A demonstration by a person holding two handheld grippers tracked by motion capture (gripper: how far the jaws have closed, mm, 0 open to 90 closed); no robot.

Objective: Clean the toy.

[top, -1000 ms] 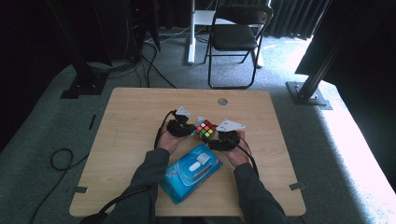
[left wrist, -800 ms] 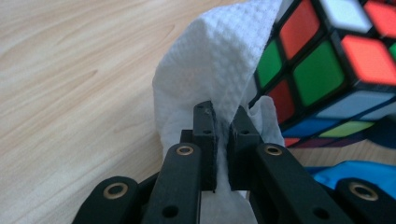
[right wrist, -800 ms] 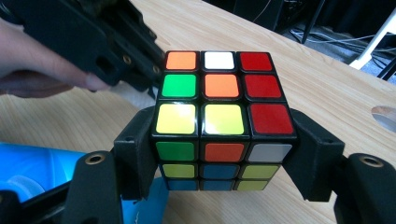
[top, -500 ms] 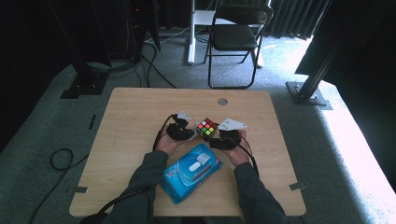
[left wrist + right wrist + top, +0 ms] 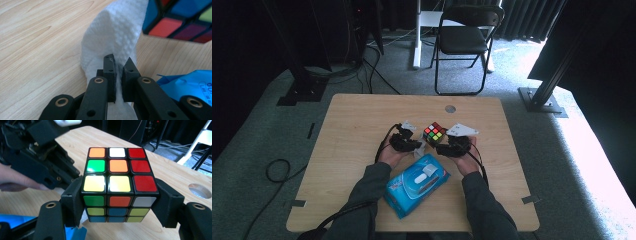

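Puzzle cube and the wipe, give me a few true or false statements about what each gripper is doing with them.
1. The right gripper is clamped on the puzzle cube. True.
2. The left gripper has its jaws wide open. False: they are shut on a white wipe.
3. The puzzle cube lies flat on the table. False: it is held up off the table between the right gripper's jaws.
4. A blue pack of wipes lies on the table between the person's forearms. True.
5. The cube's top face is one colour. False: it shows orange, white, red, green and yellow.

Left claw (image 5: pixel 119 65) pinched nearly closed, right claw (image 5: pixel 120 202) clamped wide, forearms side by side
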